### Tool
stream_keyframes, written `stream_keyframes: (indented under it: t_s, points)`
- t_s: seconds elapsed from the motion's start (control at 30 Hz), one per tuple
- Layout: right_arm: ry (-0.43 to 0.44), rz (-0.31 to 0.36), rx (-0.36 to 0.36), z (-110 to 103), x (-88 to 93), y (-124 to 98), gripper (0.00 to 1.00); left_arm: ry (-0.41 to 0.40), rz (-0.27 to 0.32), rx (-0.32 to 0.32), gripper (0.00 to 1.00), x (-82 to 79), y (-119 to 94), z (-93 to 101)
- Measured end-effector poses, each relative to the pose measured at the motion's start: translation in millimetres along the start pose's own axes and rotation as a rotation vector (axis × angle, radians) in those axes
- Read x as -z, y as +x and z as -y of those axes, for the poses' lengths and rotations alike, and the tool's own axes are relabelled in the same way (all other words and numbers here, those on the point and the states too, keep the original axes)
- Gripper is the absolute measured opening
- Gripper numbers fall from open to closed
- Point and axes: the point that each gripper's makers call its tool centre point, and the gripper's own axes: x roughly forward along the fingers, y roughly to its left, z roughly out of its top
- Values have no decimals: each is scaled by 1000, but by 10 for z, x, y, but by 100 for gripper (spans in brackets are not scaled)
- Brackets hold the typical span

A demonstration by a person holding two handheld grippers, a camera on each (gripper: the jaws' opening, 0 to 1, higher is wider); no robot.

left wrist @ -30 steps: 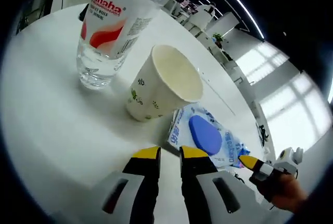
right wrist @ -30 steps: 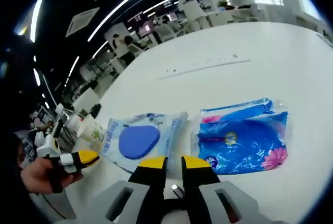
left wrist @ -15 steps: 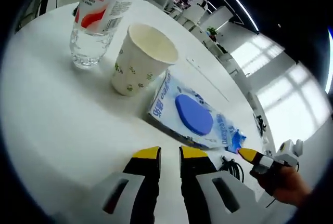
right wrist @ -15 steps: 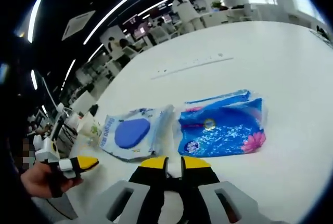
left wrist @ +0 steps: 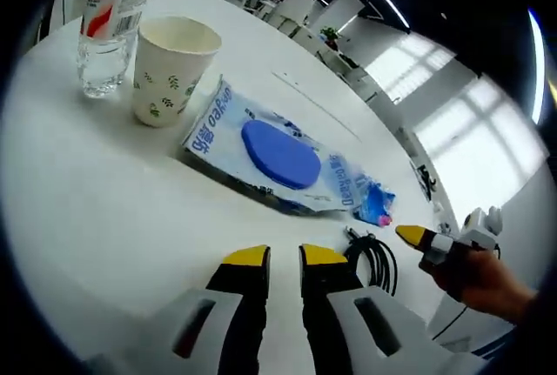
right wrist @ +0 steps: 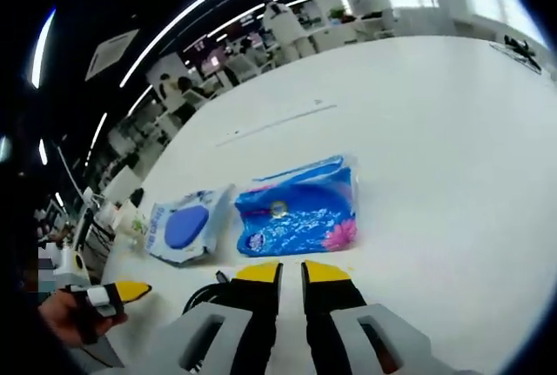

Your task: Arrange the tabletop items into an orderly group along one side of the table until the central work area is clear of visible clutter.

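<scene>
White table (left wrist: 104, 210): black cable (left wrist: 374, 257) lies just beside the right gripper (right wrist: 280, 271) – nearer it than the left gripper (left wrist: 283, 257) – both nearly closed, empty.

Landmark: wipes pack (left wrist: 274, 159), flat on bench (left wrist: 104, 218).
Left gripper view: paper cup (left wrist: 171, 69) upright just left of pack, near its end; water bottle (left wrist: 106, 31) upright beyond cup, further left.
Coiled cable (left wrist: 374, 259) near pack's right end, nearer side.
Right gripper view: tissue pack (right wrist: 300, 215) just right of wipes pack (right wrist: 184, 229), small gap between.
</scene>
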Motion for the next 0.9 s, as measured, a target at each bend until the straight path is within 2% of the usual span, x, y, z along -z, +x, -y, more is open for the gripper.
stream_keyframes:
  t_s: [0.13,0.27,0.4,0.57,0.63,0.7,0.83,0.9]
  points:
    - [11,2,27,282,-95,4,8,24,-13,11,11,112,-14,72]
    - [30,-9,57,305,-70,-6,9,123,-31,15,11,177,-76,85]
    - [74,-5,58,439,-145,35,10,156,-31,13,11,229,-161,88]
    - [74,-9,50,462,-206,143,11,212,-40,8,12,335,-344,175]
    - [73,-13,47,468,-230,169,11,249,-46,5,13,310,-349,163]
    - [75,-18,45,488,-256,237,11,281,-50,-1,13,382,-433,187]
    - [60,-28,53,508,-243,285,7,304,-45,-6,15,373,-467,104]
    - [58,-32,61,549,-252,340,5,314,-37,-13,15,400,-550,125]
